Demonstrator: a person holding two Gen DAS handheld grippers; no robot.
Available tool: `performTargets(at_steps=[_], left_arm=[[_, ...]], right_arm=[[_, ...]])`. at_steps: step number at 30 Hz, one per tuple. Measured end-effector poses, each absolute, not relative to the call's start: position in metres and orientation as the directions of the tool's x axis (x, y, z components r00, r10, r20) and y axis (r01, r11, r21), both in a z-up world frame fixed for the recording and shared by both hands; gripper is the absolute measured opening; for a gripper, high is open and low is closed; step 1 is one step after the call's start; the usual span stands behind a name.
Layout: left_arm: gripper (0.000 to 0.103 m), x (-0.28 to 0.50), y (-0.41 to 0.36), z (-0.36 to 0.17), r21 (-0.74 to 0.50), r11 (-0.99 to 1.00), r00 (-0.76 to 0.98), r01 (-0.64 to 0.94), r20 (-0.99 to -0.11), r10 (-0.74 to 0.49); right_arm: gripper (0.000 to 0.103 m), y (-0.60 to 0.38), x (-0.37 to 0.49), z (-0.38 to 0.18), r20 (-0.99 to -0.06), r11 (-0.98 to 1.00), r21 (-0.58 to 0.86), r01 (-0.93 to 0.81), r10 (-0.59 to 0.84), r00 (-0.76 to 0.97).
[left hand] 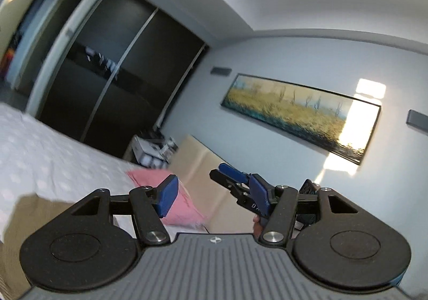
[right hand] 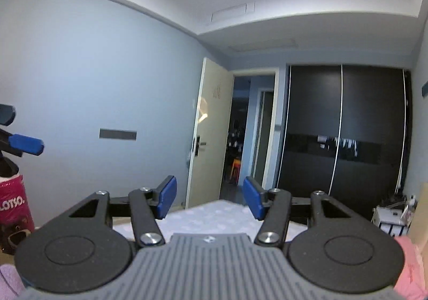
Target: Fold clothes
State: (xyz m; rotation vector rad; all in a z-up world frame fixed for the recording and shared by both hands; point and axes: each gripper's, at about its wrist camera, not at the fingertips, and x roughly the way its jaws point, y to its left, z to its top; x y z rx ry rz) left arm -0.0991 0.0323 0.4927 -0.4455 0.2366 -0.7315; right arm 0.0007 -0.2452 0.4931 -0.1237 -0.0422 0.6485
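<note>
My left gripper point(left hand: 214, 197) is open and empty, raised above the bed and tilted toward the wall. My right gripper point(right hand: 210, 199) is open and empty, raised and pointing at the far end of the bed point(right hand: 214, 215). It also shows in the left wrist view point(left hand: 235, 179), just right of centre. The left gripper's blue fingers point(right hand: 25, 143) show at the left edge of the right wrist view. A pink pillow or cloth point(left hand: 176, 193) lies on the white dotted bedspread point(left hand: 53, 161). No garment is clearly in view.
A beige headboard point(left hand: 200, 163) stands against the wall under a framed landscape painting point(left hand: 299, 112). A dark sliding wardrobe point(right hand: 342, 134) and an open door point(right hand: 208, 134) are beyond the bed. A nightstand with boxes point(right hand: 393, 217) is beside it. A pink printed bag point(right hand: 12, 206) is at left.
</note>
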Motion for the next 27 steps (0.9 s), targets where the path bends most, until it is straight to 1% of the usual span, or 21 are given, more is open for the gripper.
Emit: performTargets(at_steps=[4, 6, 9, 11, 13, 18, 21, 23, 27], left_arm=[[0.057, -0.108, 0.021, 0.505, -0.434, 0.691, 0.738, 0.577, -0.085, -0.669], [0.058, -0.106, 0.017, 0.502, -0.426, 0.705, 0.742, 0.567, -0.107, -0.662], [0.059, -0.098, 0.016, 0.486, -0.442, 0.704, 0.726, 0.556, -0.155, -0.67], [0.059, -0.089, 0.017, 0.467, -0.45, 0.707, 0.707, 0.546, -0.206, -0.677], [0.059, -0.078, 0.017, 0.448, -0.452, 0.711, 0.684, 0.539, -0.258, -0.682], [0.059, -0.034, 0.015, 0.377, -0.424, 0.748, 0.631, 0.511, -0.407, -0.661], [0.059, -0.006, 0.025, 0.324, -0.387, 0.788, 0.624, 0.479, -0.481, -0.616], [0.058, 0.012, 0.034, 0.289, -0.359, 0.82, 0.624, 0.445, -0.533, -0.572], [0.057, 0.049, 0.065, 0.215, -0.344, 0.866, 0.614, 0.363, -0.611, -0.5]], right_arm=[[0.059, -0.233, 0.001, 0.509, 0.014, 0.776, -0.157, -0.611, 0.62, 0.784], [0.059, -0.228, -0.001, 0.507, 0.001, 0.763, -0.153, -0.627, 0.635, 0.772], [0.059, -0.22, -0.003, 0.477, -0.045, 0.754, -0.164, -0.636, 0.638, 0.769], [0.059, -0.218, -0.003, 0.446, -0.076, 0.757, -0.169, -0.632, 0.629, 0.774], [0.059, -0.219, -0.001, 0.417, -0.108, 0.754, -0.144, -0.64, 0.631, 0.768], [0.059, -0.231, 0.007, 0.344, -0.18, 0.766, -0.076, -0.639, 0.62, 0.764], [0.059, -0.244, 0.021, 0.3, -0.235, 0.793, -0.02, -0.609, 0.588, 0.774], [0.059, -0.257, 0.032, 0.268, -0.278, 0.819, 0.029, -0.572, 0.557, 0.783], [0.059, -0.289, 0.054, 0.203, -0.363, 0.874, 0.133, -0.468, 0.482, 0.797]])
